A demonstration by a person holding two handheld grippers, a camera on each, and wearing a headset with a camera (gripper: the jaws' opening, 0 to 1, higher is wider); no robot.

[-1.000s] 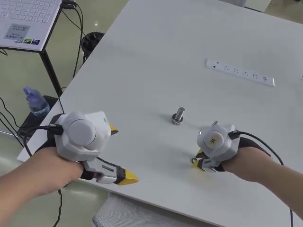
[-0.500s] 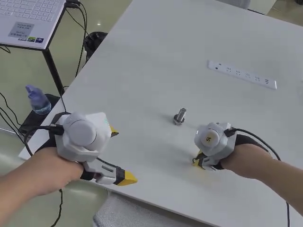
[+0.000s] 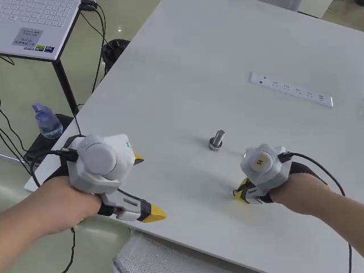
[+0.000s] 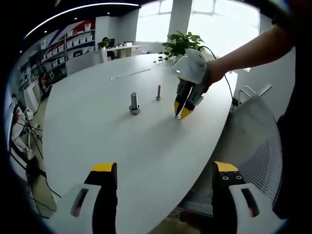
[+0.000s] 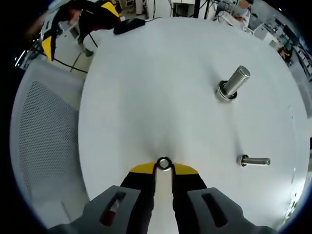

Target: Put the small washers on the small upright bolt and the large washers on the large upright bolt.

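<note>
A grey mesh chair (image 5: 44, 131) sits closest in, tucked under the near edge of the white table (image 3: 187, 68). The left gripper (image 4: 164, 168) hangs at that edge with its yellow-tipped jaws wide apart and nothing between them. The tabletop is plain, matte and pale, and it runs away ahead of these jaws.

The right gripper (image 5: 164, 169) stands ahead of the left one, a little to its right, tips down on the surface. Its jaws are pinched onto a washer (image 5: 164, 163), a small metal ring that shows just at the tips against the tabletop.

Off to the right of the right gripper's jaws, and only a little ahead, stands the small bolt (image 5: 253, 160), thin and upright. Further ahead on the same side, well apart from the jaws, the large bolt (image 5: 233, 84) rises thick and threaded. It has a wider ring at its foot, and whether that ring is a washer cannot be told. From the left gripper, the large bolt stands ahead and slightly left, with the small one just past it.

Beyond both bolts, a white power strip (image 3: 291, 90) lies flat on the far part of the table.

Left of the left gripper, off the table, a laptop (image 3: 31, 23) rests on a stand. A plastic bottle (image 3: 46, 120) stands below it amid cables on a pale green floor. At the far end of the room are a leafy plant (image 4: 183, 43) and bright windows (image 4: 229, 19).
</note>
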